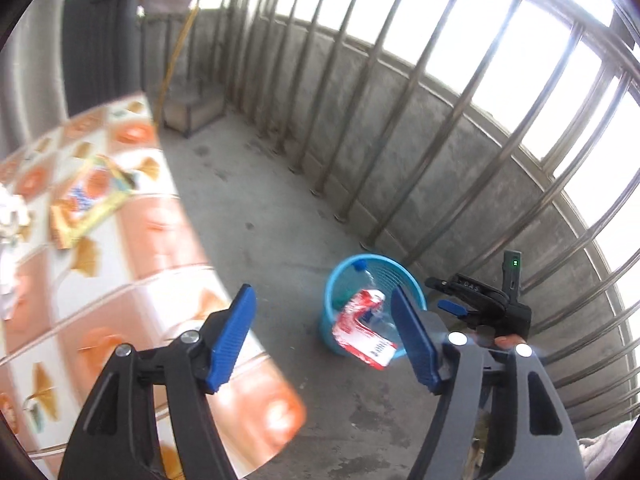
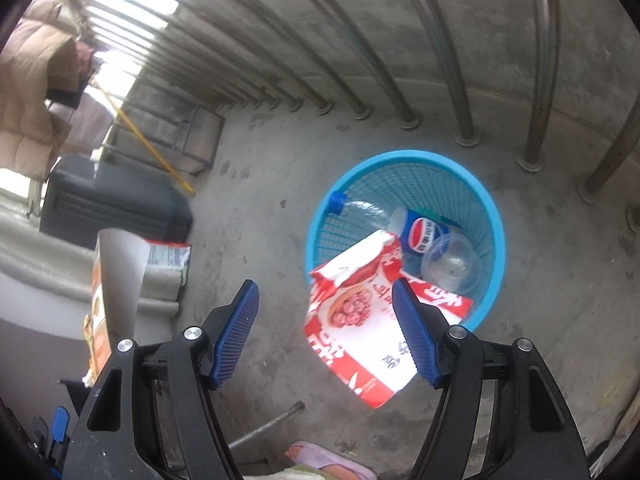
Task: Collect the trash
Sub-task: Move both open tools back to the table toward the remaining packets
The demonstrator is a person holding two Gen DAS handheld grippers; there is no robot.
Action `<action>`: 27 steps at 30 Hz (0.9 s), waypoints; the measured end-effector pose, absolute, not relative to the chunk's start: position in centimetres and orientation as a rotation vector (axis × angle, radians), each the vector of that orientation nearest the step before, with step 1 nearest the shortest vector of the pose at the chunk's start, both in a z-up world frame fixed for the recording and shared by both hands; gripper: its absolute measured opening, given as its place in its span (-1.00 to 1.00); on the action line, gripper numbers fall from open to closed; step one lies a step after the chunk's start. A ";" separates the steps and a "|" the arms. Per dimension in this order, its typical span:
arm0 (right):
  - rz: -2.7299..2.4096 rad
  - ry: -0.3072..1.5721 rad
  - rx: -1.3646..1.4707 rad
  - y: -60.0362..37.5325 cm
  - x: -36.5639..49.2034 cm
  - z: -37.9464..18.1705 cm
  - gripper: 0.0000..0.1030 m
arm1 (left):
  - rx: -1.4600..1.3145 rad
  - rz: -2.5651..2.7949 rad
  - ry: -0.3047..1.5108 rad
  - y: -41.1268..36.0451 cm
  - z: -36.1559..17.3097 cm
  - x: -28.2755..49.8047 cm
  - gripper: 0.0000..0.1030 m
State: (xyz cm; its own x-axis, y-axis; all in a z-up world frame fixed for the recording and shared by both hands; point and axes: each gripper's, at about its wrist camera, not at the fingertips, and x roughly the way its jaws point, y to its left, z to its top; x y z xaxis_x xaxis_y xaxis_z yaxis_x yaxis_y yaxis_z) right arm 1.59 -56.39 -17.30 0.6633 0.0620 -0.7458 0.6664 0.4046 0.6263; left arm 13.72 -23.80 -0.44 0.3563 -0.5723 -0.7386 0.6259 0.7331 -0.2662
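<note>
Trash for this job is partly binned: a round light-blue plastic mesh basket on the concrete floor, ahead of and below the right hand-held gripper, holds a clear plastic bottle with a blue cap, a blue-labelled cola bottle and a clear plastic cup. A red-and-white printed food bag leans over the basket's near rim, half out, just beyond the right fingertips.

Both hand-held grippers have their jaws wide apart with nothing gripped; the bag shows between the right one's blue pads without being pressed. The left hand-held gripper points towards the basket from beside the worktop, which is covered in an orange-and-white tiled cloth.

The dropping step looks finished, so the next move is probably back to the worktop, where a flat yellow-and-orange snack wrapper and crumpled white paper lie far left of the left hand-held gripper. The overhanging bag may slip out and need a nudge.

Metal railing bars stand behind the basket; a pink slipper sits near the right hand-held gripper's base.
</note>
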 end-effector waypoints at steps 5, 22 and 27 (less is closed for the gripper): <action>-0.360 0.799 0.984 -53.3 4.1 -13.6 0.29 | 0.056 -0.673 0.832 -16.8 0.7 13.2 0.44; 0.132 0.804 0.666 -37.3 15.0 -2.6 0.48 | -0.218 -0.291 0.777 4.2 -1.2 13.5 0.49; 0.212 0.837 0.620 -32.6 17.7 -1.6 0.48 | -0.244 -0.260 0.750 6.7 -0.9 14.3 0.49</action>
State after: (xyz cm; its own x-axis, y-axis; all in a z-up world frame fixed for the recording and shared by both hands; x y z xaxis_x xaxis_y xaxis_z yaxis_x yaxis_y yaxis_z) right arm 17.67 -32.64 -1.64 0.6613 0.4102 -0.6281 0.0614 0.8048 0.5903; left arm 14.29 6.70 -0.93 0.7028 -0.3177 -0.6365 0.1447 0.9399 -0.3093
